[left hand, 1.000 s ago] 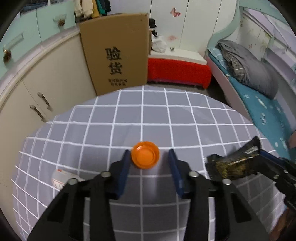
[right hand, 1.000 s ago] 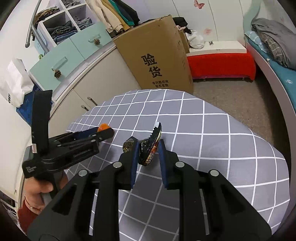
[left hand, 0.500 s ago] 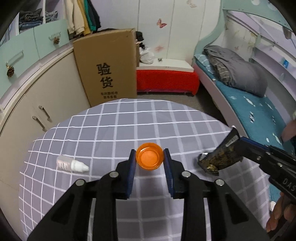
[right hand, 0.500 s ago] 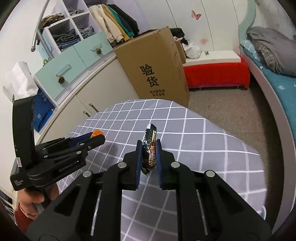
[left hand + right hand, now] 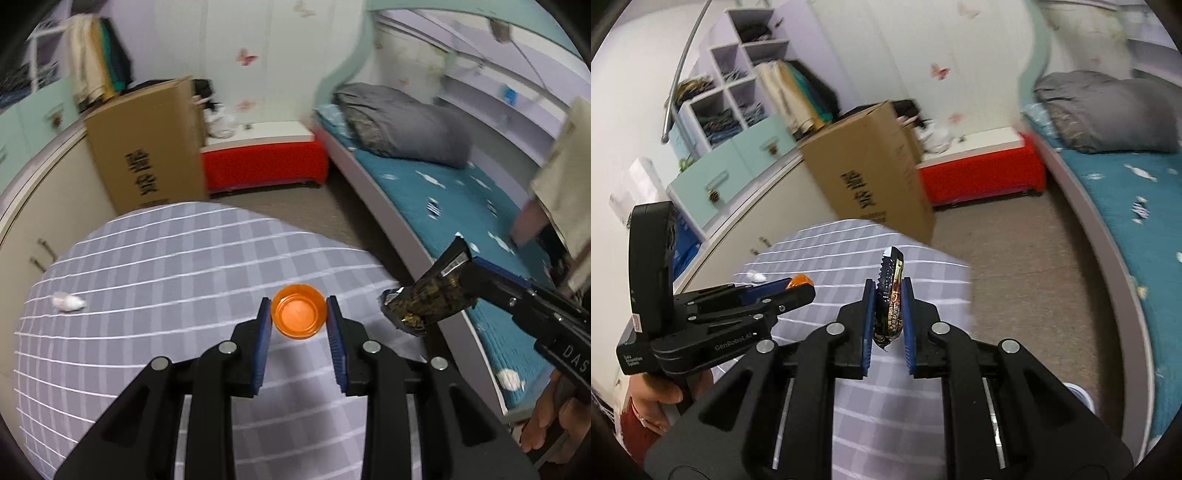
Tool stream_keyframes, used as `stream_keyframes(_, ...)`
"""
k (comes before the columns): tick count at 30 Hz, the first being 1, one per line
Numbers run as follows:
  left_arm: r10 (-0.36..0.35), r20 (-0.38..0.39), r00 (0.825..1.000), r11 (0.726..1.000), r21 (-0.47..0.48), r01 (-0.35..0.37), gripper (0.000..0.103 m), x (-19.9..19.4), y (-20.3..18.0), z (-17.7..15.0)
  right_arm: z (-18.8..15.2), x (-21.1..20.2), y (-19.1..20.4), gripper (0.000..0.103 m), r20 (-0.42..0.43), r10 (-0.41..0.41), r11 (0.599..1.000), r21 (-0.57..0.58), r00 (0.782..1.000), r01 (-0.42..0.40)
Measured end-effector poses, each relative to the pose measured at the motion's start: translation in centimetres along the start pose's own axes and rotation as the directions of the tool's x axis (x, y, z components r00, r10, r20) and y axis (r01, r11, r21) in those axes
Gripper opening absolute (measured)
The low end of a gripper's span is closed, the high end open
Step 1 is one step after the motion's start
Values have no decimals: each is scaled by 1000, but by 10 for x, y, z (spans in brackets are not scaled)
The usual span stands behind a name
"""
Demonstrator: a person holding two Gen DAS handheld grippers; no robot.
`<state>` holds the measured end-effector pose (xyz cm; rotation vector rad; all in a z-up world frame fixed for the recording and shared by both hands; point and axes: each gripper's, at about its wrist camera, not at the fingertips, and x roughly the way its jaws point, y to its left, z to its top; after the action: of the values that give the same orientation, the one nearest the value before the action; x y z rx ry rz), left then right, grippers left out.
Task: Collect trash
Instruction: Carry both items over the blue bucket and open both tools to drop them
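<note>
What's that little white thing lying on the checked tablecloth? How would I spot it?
Start at the grey checked tablecloth. Near its left edge, by the cream cupboards, lies a small white bottle. It alone rests on the cloth; the orange cap and dark wrapper are held in claws.

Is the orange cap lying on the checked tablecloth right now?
No, the orange cap is clamped in the left gripper, lifted above the checked tablecloth.
</note>
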<state>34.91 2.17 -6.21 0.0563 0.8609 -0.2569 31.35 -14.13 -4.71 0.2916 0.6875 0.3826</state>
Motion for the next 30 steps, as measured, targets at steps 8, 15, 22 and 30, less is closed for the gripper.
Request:
stream_keyframes(8, -122, -60, 991, 985, 112, 128, 29, 31, -123, -16, -47, -81, -81, 14, 52, -239, 971, 14, 970, 238)
stream_keyframes(15, -140, -126, 982, 972, 173, 160, 29, 86, -200, -47, -100, -75, -162, 14, -37, -320, 937, 132, 947, 322)
stream_keyframes(22, -136, -226, 965, 969, 172, 177, 29, 141, -225, -75, -139, -39, -223, 28, -144, -294, 910, 259, 945, 323)
stream_keyframes(30, -98, -306, 947, 964, 207, 166, 29, 183, -237, -98, -171, -41, -261, 54, -190, -307, 862, 359, 932, 357)
